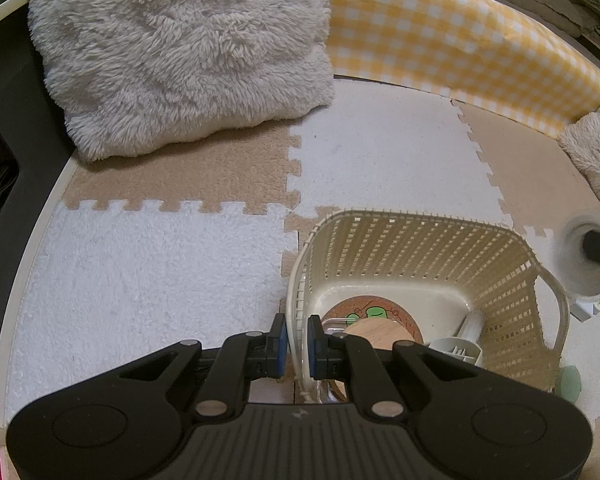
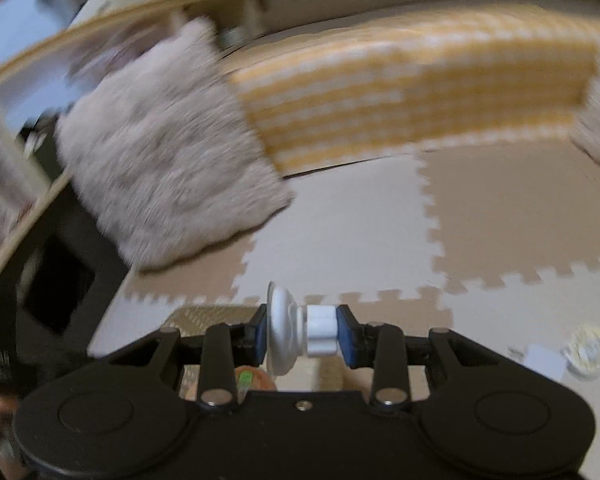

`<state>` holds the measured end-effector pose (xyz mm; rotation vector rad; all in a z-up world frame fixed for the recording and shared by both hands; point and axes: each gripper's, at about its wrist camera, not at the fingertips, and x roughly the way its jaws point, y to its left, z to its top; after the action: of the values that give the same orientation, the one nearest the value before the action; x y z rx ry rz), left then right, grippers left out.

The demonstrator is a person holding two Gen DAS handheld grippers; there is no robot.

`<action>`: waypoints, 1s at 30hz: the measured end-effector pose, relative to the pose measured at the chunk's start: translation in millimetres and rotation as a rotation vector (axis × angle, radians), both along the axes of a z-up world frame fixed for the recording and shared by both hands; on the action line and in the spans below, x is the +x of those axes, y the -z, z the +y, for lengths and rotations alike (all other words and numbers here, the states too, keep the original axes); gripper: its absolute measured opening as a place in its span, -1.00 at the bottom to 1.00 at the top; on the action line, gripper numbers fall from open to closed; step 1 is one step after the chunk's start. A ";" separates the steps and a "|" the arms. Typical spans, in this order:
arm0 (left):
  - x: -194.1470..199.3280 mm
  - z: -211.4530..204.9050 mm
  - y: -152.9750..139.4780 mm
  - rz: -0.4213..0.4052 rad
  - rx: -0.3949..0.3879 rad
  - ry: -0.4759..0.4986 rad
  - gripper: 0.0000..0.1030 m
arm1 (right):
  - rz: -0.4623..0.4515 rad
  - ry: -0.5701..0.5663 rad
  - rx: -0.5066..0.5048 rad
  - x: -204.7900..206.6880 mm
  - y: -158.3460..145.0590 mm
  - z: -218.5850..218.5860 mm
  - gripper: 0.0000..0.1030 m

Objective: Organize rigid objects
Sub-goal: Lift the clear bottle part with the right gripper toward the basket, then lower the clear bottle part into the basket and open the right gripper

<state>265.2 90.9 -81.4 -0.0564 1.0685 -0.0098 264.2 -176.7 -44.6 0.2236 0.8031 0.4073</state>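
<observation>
A: Left wrist view, left to right. Upper left: shaggy grey cushion (image 1: 188,52) resting on the puzzle-edged floor mat (image 1: 148,264), tan and white tiles. Upper right: yellow checked pad (image 1: 452,36) standing on edge behind it.

B: And the left gripper (image 1: 297,344)?

A: Bottom centre. Jaws narrow, clamped on the near left rim of the cream lattice basket (image 1: 420,248); one blue pad sits outside the wall, the other inside. The basket fills the lower right of the frame.

B: Contents?

A: On the basket floor: a round cork coaster with a green cartoon figure (image 1: 374,312), a pale wooden disc (image 1: 376,334) partly over it, and a grey plastic piece (image 1: 460,350) against the near right wall. I cannot name that last one. At the right edge, outside the basket, a blurred white round object with a dark bar across it; unclear.

B: Right wrist view?

A: Heavily motion-blurred. Cushion (image 2: 168,160) at left, checked pad (image 2: 412,92) upper centre to right, mat (image 2: 500,220) below. Lower centre: right gripper (image 2: 302,336) closed on a white suction-cup hook (image 2: 300,334), cup disc against the left pad, knob end against the right pad, held above the mat.

B: Anything else low in the frame?

A: Basket lattice (image 2: 204,320) just behind the left finger, a glimpse of the coaster (image 2: 252,378) under the jaws. Lower right: small white items (image 2: 584,350) on the mat, too blurred to identify.
</observation>
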 end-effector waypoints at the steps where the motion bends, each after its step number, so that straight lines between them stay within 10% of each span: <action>1: 0.1 -0.1 0.0 0.000 0.000 0.000 -0.82 | -0.005 -0.034 -0.026 -0.8 0.8 8.0 -0.31; 15: 0.3 0.5 -0.2 0.000 0.000 0.001 -0.82 | -0.001 -0.231 -0.362 13.6 43.5 78.5 -0.31; 30: 0.5 0.1 -0.2 0.000 0.001 0.001 -0.81 | -0.020 -0.224 -0.426 14.6 53.0 84.6 -0.15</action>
<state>265.7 91.0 -81.2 -0.0554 1.0688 -0.0102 278.8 -92.0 -97.7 -0.2692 0.8788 0.4374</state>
